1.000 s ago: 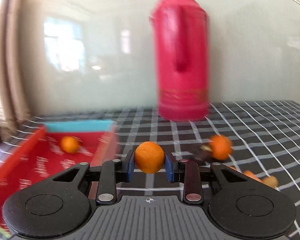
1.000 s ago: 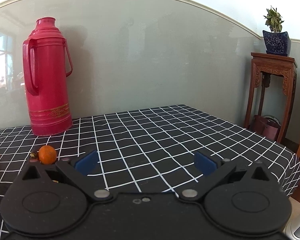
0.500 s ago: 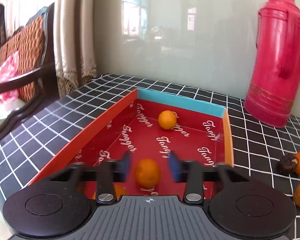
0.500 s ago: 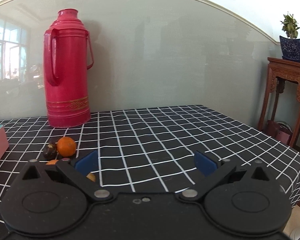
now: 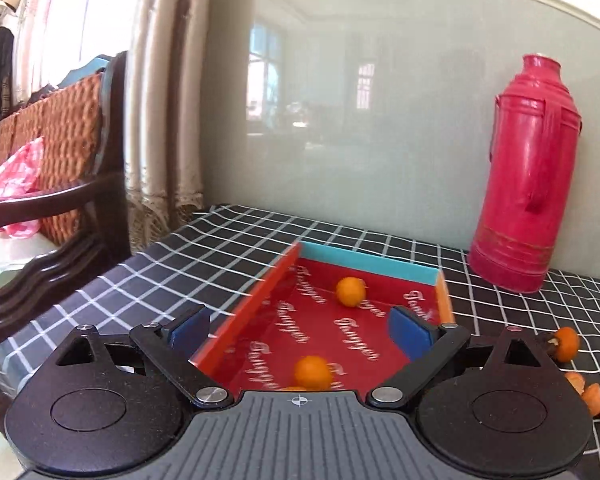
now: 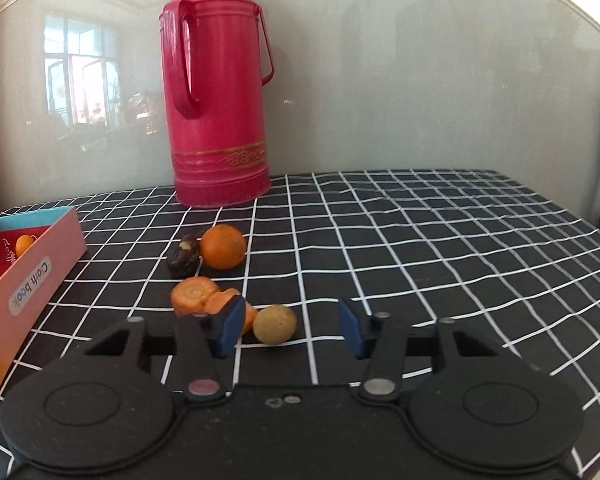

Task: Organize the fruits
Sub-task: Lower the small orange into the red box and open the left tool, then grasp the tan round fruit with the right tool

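Note:
My left gripper (image 5: 298, 330) is open and empty above the red box (image 5: 256, 300). An orange (image 5: 312, 372) lies in the box just below the gripper, and another orange (image 5: 351, 291) lies near the far teal wall. My right gripper (image 6: 290, 326) is open and empty, low over the table. A tan round fruit (image 6: 275, 324) sits between its fingers, nearer the left one. Carrot pieces (image 6: 196, 295) lie by the left finger. An orange (image 6: 223, 247) and a dark date (image 6: 184, 256) lie farther back. The box (image 6: 28, 276) also shows at the left.
A tall red thermos (image 6: 216, 84) stands at the back on the black checked tablecloth (image 6: 440, 248), also seen in the left wrist view (image 5: 528, 180). A wooden chair (image 5: 60, 184) stands past the table's left edge. More fruit (image 5: 566, 344) lies right of the box.
My left gripper carried an orange over the box, opened and dropped it inside. My right gripper turned left and lowered toward the loose fruit, narrowing its opening somewhat.

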`<action>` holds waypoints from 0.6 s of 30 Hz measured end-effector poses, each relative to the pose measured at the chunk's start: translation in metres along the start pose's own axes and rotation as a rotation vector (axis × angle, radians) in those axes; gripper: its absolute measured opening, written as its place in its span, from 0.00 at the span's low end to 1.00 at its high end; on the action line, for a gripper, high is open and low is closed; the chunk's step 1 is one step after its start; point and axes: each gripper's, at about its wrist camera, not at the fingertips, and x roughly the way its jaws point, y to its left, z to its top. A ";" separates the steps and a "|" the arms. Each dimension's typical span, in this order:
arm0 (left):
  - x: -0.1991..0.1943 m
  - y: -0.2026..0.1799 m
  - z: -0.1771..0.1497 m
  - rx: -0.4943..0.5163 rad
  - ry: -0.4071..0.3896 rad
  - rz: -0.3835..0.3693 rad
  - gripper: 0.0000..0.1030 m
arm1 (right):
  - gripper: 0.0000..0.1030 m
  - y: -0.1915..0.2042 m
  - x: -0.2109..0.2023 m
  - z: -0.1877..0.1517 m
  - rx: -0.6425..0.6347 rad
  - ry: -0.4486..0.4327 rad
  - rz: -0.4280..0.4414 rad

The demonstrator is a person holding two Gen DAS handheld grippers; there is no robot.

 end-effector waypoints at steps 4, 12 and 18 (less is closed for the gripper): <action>-0.010 0.020 -0.005 -0.001 -0.031 0.056 0.96 | 0.25 -0.004 0.013 -0.001 0.060 0.047 0.022; -0.003 0.042 -0.009 -0.019 -0.039 0.130 0.98 | 0.16 -0.003 0.023 -0.004 0.111 0.076 0.052; 0.000 0.057 -0.009 -0.073 -0.031 0.167 0.98 | 0.16 0.005 0.003 0.003 0.081 -0.022 0.043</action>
